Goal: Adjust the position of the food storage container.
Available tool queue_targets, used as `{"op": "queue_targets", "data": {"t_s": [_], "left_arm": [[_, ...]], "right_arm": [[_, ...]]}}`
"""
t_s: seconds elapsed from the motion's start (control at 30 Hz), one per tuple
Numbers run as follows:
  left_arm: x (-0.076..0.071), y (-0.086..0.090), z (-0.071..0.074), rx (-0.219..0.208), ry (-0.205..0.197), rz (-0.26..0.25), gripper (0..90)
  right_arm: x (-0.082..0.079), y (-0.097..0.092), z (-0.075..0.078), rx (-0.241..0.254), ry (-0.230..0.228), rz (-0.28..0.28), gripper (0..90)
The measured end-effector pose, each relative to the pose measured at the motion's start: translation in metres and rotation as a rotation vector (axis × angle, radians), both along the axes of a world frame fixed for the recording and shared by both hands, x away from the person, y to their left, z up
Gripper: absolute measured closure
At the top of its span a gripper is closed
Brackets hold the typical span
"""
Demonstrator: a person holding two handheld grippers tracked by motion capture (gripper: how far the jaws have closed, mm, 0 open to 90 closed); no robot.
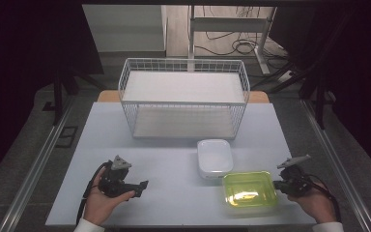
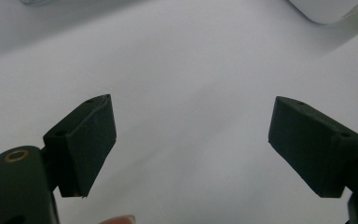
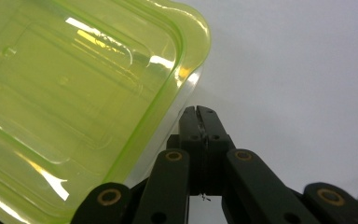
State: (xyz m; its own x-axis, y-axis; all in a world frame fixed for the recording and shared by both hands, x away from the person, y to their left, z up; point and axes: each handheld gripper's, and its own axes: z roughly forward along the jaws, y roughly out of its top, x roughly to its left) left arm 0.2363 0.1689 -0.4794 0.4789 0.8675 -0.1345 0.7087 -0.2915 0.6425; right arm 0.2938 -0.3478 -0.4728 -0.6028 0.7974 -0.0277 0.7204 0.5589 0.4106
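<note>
A translucent yellow-green plastic container [image 1: 249,189] sits near the table's front right, open side up and empty. In the right gripper view its rounded corner [image 3: 74,93] lies just left of my right gripper [image 3: 197,112], whose jaws are pressed together with nothing between them. From the high view that right gripper [image 1: 276,184] rests beside the container's right edge. My left gripper [image 1: 143,184] is held low at the front left, pointing right. Its jaws [image 2: 191,140] stand wide open over bare table.
A white rectangular container [image 1: 214,157] stands just behind the green one; its corner [image 2: 331,9] shows far off in the left gripper view. A white wire basket shelf [image 1: 183,99] occupies the back middle of the pale table [image 1: 164,159].
</note>
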Motion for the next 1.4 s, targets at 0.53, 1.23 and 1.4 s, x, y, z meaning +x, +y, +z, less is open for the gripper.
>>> {"op": "queue_targets", "data": {"t_s": [0.53,1.23,1.4], "left_arm": [[0.000,-0.001,0.000,0.003,0.000,-0.009,15.1],[0.001,0.001,0.001,-0.003,-0.004,-0.008,14.9],[0.001,0.003,0.001,-0.007,-0.003,-0.002,14.9]], "right_arm": [[-0.012,0.048,0.004,0.053,-0.011,0.116,89.3],[-0.027,0.130,-0.005,0.039,0.045,0.122,89.2],[-0.027,0.151,-0.007,0.037,0.053,0.156,89.2]]}}
